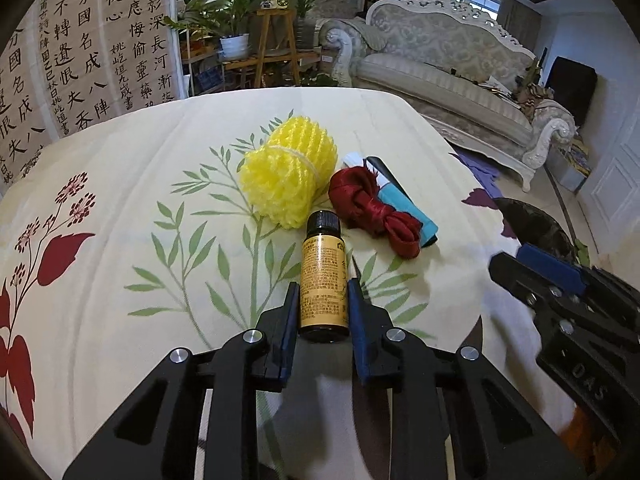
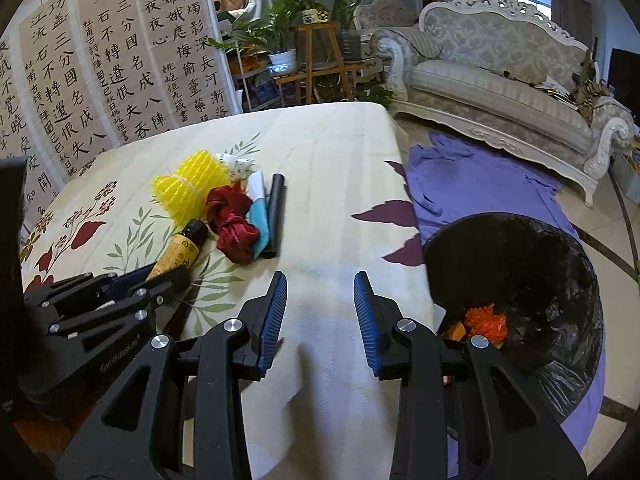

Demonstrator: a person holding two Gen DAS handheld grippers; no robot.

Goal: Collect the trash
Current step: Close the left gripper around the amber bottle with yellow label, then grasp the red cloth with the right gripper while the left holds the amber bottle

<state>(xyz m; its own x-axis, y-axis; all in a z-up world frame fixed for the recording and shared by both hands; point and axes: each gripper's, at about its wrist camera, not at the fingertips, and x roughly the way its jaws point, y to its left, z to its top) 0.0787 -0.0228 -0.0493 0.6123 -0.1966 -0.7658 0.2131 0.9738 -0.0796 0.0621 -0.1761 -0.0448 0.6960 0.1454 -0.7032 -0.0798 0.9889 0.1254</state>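
A small brown bottle (image 1: 323, 276) with a yellow label and black cap lies on the flowered tablecloth (image 1: 140, 168). My left gripper (image 1: 323, 290) is shut on the bottle's lower half. The bottle also shows in the right wrist view (image 2: 182, 250). Beyond it lie a yellow foam net (image 1: 286, 174), a red knotted ribbon (image 1: 370, 208) and a blue and black wrapper (image 1: 404, 204). My right gripper (image 2: 320, 300) is open and empty above the cloth, left of a bin lined with a black bag (image 2: 516, 280) that holds orange scraps (image 2: 486, 322).
The table edge runs along the right, with a purple cloth (image 2: 480, 176) on the floor beyond it. An ornate sofa (image 1: 452, 80) stands at the back right. A calligraphy screen (image 1: 80, 52) and potted plants (image 1: 240, 20) stand behind the table.
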